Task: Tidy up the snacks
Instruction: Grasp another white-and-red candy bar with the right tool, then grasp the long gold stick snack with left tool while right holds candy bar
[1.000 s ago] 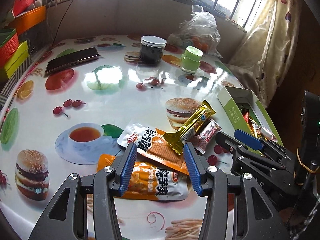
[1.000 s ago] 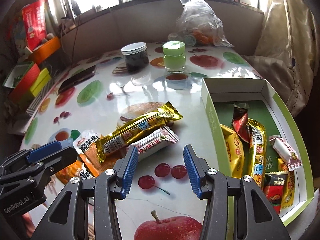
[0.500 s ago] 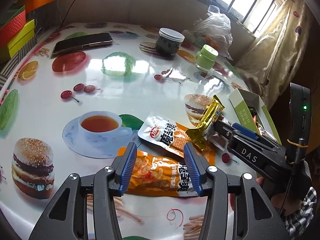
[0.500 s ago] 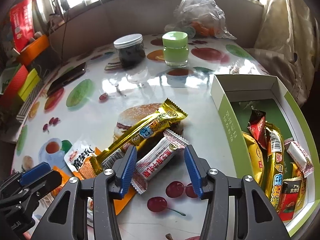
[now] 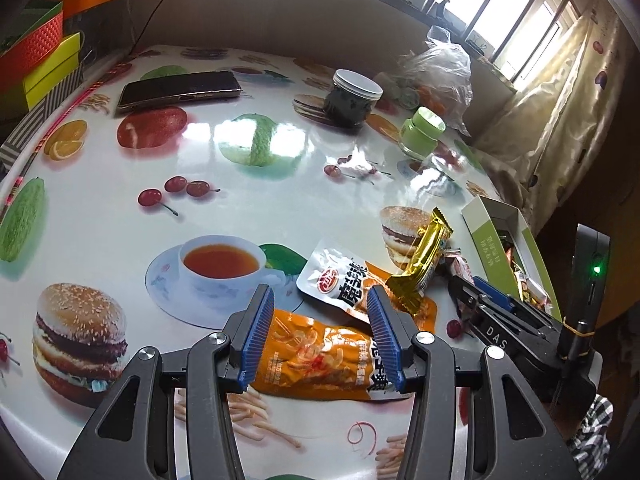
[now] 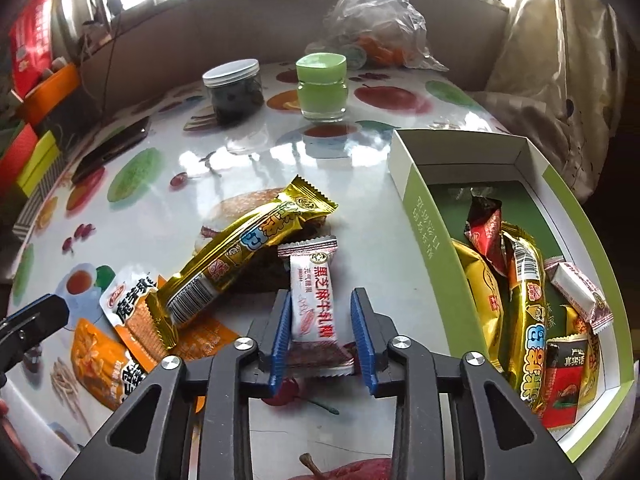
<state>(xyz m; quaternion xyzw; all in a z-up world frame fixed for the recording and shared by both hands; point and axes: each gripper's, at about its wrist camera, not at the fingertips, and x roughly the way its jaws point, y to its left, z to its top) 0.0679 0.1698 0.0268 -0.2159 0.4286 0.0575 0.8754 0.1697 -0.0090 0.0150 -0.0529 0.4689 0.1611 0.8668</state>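
Note:
My right gripper [image 6: 322,296] is closing its jaws on a white nougat bar [image 6: 312,300]; the bar lies lengthwise between the blue pads, which touch its wrapper. A gold bar [image 6: 248,248] lies just to its left, resting on a white-and-orange packet [image 6: 132,304]. To the right, the green-and-white box [image 6: 416,208] holds several wrapped snacks. My left gripper [image 5: 320,296] stands open just above an orange noodle-snack packet [image 5: 320,356] that lies flat on the table. The pads do not grip the packet. The right gripper [image 5: 480,296] also shows at the right of the left wrist view.
At the back of the printed tablecloth stand a dark jar [image 5: 354,100] and a green jar [image 5: 422,136], with a plastic bag [image 5: 436,68] behind them. A phone [image 5: 180,88] lies at the far left. Coloured boxes [image 5: 36,52] are stacked off the table's left edge.
My right gripper moved forward onto the white bar and its jaws narrowed around it; the bar turned to lie along the fingers. The left gripper shifted sideways over the orange packet, same opening.

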